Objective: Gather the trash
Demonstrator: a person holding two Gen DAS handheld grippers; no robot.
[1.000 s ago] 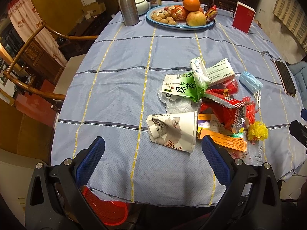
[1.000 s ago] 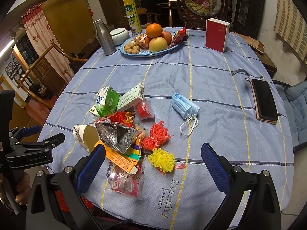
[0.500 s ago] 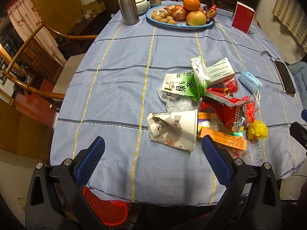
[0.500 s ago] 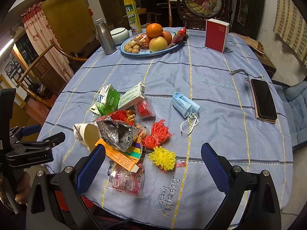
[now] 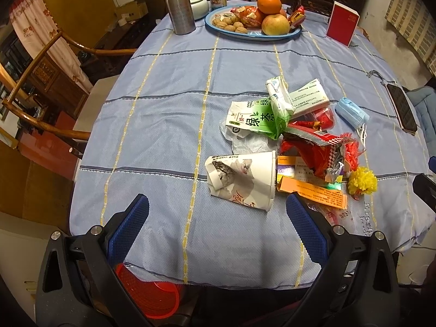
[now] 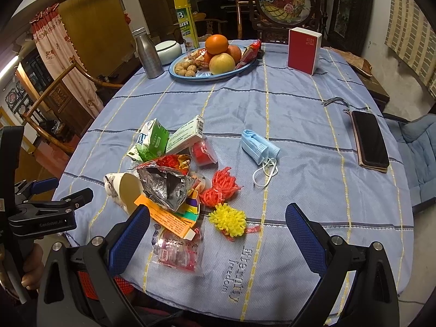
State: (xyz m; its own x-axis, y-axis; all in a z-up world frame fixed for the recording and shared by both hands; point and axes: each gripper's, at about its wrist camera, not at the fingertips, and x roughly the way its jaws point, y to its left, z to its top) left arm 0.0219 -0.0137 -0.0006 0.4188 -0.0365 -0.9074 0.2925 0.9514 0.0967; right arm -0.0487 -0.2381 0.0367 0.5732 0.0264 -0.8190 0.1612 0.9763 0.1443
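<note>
Left-wrist view, left to right. The left gripper (image 5: 215, 218) hangs over the near edge of the table (image 5: 163, 114), its blue-padded jaws spread wide and holding nothing. A red mesh basket (image 5: 147, 294) shows below the table edge, beneath the left jaw. Ahead and slightly right of the gap between the jaws lies a crushed paper cup (image 5: 242, 181) on its side, mouth turned right, apart from both pads. Beyond it rests a green tea carton (image 5: 256, 121), and to the right an orange slip (image 5: 313, 193) lies just ahead of the right pad, beside a red snack wrapper (image 5: 310, 147) and a yellow pom-pom (image 5: 362, 181).

Right-wrist view, left to right. The left tool appears at the far left edge, gripped by a hand (image 6: 30, 269). The right gripper (image 6: 218, 219) is likewise wide apart and empty. A clear candy packet (image 6: 177, 250) lies just ahead of its left pad; the pom-pom sits between the jaws, untouched. A blue face mask (image 6: 259, 147) lies farther off, and a phone (image 6: 372, 141) sits well to the right.
</note>
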